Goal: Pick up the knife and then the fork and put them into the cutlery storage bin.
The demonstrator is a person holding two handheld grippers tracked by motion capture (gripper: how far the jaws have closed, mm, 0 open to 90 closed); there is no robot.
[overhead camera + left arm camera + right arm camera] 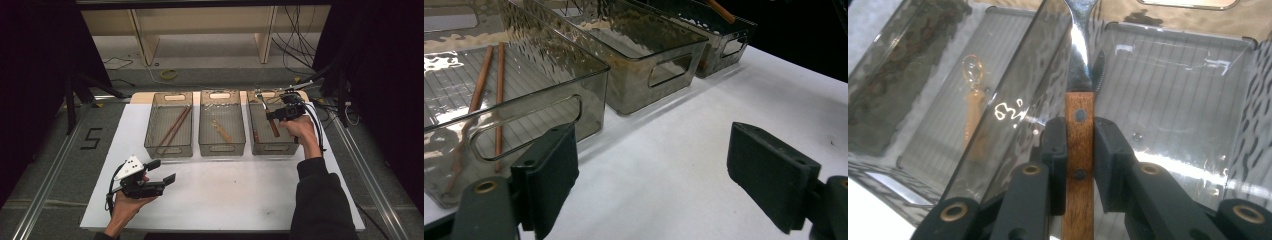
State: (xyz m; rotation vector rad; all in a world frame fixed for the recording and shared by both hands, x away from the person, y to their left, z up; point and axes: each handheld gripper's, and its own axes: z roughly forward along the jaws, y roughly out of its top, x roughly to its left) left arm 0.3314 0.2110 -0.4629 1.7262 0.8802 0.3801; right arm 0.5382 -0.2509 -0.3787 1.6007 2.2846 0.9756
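Right gripper view: right hand-held gripper clamped on wooden-handled utensil above right-hand bin, drop seemingly pending; chopsticks and spoon already binned; left hand-held gripper spread, empty, over the surface.

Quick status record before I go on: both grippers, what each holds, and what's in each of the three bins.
left gripper: open, holding nothing, over the white table
right gripper: shut on wooden-handled utensil, over the right bin
left bin: two chopsticks
middle bin: one wooden-handled piece
right bin contents: another wooden handle; utensil type unclear
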